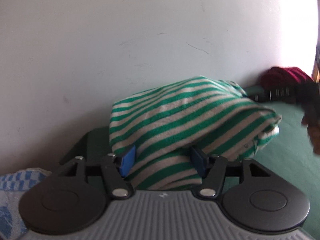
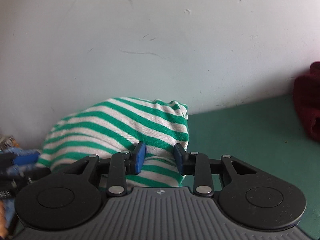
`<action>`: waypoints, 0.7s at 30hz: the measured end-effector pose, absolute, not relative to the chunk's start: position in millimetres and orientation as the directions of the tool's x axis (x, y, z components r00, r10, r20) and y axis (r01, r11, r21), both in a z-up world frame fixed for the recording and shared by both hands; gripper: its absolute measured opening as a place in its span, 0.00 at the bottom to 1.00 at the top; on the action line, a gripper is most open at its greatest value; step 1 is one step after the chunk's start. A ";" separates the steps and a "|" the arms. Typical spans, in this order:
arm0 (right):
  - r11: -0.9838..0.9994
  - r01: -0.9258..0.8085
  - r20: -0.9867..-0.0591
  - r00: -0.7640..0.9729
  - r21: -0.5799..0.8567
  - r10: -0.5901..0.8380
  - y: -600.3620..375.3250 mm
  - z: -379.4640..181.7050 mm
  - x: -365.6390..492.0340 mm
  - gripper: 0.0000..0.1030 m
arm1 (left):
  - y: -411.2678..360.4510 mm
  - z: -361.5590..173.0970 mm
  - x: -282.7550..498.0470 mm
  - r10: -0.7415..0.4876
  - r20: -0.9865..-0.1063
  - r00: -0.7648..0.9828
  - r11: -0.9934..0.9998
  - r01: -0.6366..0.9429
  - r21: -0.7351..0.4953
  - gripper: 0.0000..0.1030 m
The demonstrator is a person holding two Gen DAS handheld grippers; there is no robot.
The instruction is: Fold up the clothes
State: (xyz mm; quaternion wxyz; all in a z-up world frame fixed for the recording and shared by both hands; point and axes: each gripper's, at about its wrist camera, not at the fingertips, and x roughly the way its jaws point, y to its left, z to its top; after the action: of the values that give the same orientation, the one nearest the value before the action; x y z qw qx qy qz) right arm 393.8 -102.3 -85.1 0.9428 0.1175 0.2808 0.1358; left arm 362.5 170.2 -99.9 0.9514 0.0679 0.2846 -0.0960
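Garment: a green-and-white striped knit top (image 1: 180,124) is seen bunched and draped over both tools, raised above the green table surface (image 1: 290,140) and in front of a pale scuffed wall (image 1: 140,30)
Left gripper (image 1: 163,161): the blue pads (image 1: 128,160) are set fairly wide apart, with a thick roll of striped cloth filling the gap between them; a loose hold on the cloth is judged, since firm pinching cannot be confirmed
Right gripper (image 2: 160,158): the jaws are narrowed onto a fold of the same top, and the fabric is seen pressed between the pads (image 2: 140,156)
Handling: the top is judged light, limp and stretchy; it is expected to sag and slide unless edges are gripped
Where to hold: hems or shoulder seams are judged better than the bunched middle, so that flat panels can be laid
Texture: a soft, matt jersey with even horizontal stripes is shown, doubled at a rolled edge
Other cloth: a blue-checked towel (image 1: 14,182) lies at the left, and a dark red garment (image 1: 286,76) lies by the wall, well apart
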 end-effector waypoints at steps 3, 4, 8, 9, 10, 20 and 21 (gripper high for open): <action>0.941 -0.121 -0.430 0.866 0.315 0.255 -108.3 -67.8 389.7 0.35 | 169.2 -101.2 361.5 -0.140 -0.556 0.820 0.973 0.216 0.075 0.67; 0.931 -0.123 -0.409 0.873 0.344 0.266 -108.7 -64.7 395.9 0.35 | 167.8 -101.6 362.2 -0.137 -0.557 0.819 0.975 0.212 0.071 0.68; 0.865 -0.156 -0.408 0.832 0.476 0.375 -101.5 -67.0 440.1 0.37 | 159.2 -104.5 361.9 -0.107 -0.556 0.824 0.975 0.197 0.105 0.72; 0.846 -0.136 -0.437 0.808 0.515 0.395 -101.6 -74.9 452.3 0.37 | 159.2 -104.4 361.8 -0.106 -0.558 0.823 0.975 0.196 0.103 0.72; 0.828 -0.109 -0.464 0.785 0.550 0.411 -102.2 -83.1 463.8 0.36 | 159.5 -103.8 363.0 -0.110 -0.560 0.821 0.976 0.195 0.095 0.72; 0.920 -0.153 -0.494 0.806 0.361 0.327 -98.3 -59.3 405.5 0.35 | 153.9 -87.7 303.1 -0.104 -0.510 0.854 0.982 0.170 0.084 0.72; 0.893 -0.241 -0.489 0.767 0.381 0.415 -92.8 -59.0 392.0 0.36 | 150.1 -86.9 290.5 -0.105 -0.507 0.856 0.983 0.165 0.075 0.74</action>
State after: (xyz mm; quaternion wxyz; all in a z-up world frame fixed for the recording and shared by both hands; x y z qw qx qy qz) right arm 392.0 -92.8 -59.0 0.9279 0.1494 0.2921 0.1768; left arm 290.5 150.1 -86.8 0.9615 0.0578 0.2593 -0.0703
